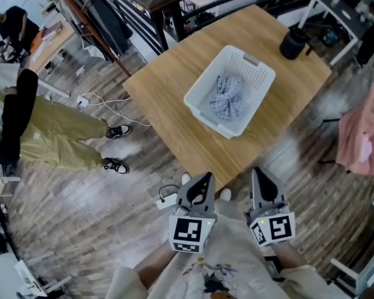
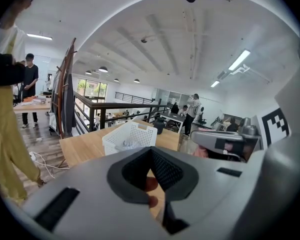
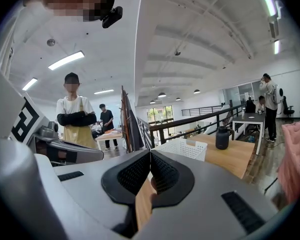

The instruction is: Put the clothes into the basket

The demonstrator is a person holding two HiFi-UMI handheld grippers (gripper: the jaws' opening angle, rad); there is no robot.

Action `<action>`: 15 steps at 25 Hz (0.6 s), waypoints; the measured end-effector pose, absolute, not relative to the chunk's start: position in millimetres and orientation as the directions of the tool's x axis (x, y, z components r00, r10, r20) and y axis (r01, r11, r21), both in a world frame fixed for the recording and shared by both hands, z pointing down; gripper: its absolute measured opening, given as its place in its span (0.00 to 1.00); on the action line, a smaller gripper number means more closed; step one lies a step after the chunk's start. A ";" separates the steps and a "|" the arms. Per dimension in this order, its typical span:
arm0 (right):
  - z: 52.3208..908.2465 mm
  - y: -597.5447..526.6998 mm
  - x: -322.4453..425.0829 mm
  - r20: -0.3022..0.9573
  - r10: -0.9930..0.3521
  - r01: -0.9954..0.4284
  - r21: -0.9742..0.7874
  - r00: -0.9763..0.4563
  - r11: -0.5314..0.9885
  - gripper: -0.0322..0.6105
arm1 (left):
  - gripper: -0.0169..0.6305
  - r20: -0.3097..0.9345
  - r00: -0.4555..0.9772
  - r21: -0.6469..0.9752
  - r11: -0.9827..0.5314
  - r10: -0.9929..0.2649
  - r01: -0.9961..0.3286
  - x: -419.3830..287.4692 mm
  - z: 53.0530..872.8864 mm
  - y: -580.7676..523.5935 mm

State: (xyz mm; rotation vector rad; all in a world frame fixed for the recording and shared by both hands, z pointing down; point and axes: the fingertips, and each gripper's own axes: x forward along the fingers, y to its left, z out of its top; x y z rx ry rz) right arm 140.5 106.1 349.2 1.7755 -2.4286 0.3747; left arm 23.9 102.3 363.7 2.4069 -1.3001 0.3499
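Left gripper [image 1: 204,178] and right gripper [image 1: 260,174]: jaws together, empty, at the table's [image 1: 174,104] six-o'clock edge. Clothes [image 1: 228,96] lie in the basket [image 1: 260,73] at twelve o'clock.

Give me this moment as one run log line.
blue checked garment: in white basket on wooden table | left tongs: shut, empty | right tongs: shut, empty | both short of table

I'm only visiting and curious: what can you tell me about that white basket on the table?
The basket is white, apparently plastic, rectangular with rounded corners, its walls punched with rows of small holes and a handle slot in one end. It stands upright on the wooden table, turned at a slant to the table's edges. A crumpled blue-and-white cloth lies inside. Nothing else touches it.
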 end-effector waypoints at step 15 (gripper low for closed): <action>346.7 161.4 159.8 0.183 -0.905 -0.922 -0.120 -0.384 0.367 0.08 | 0.03 0.375 0.498 0.179 -0.466 -0.782 -0.867 69.5 362.4 162.7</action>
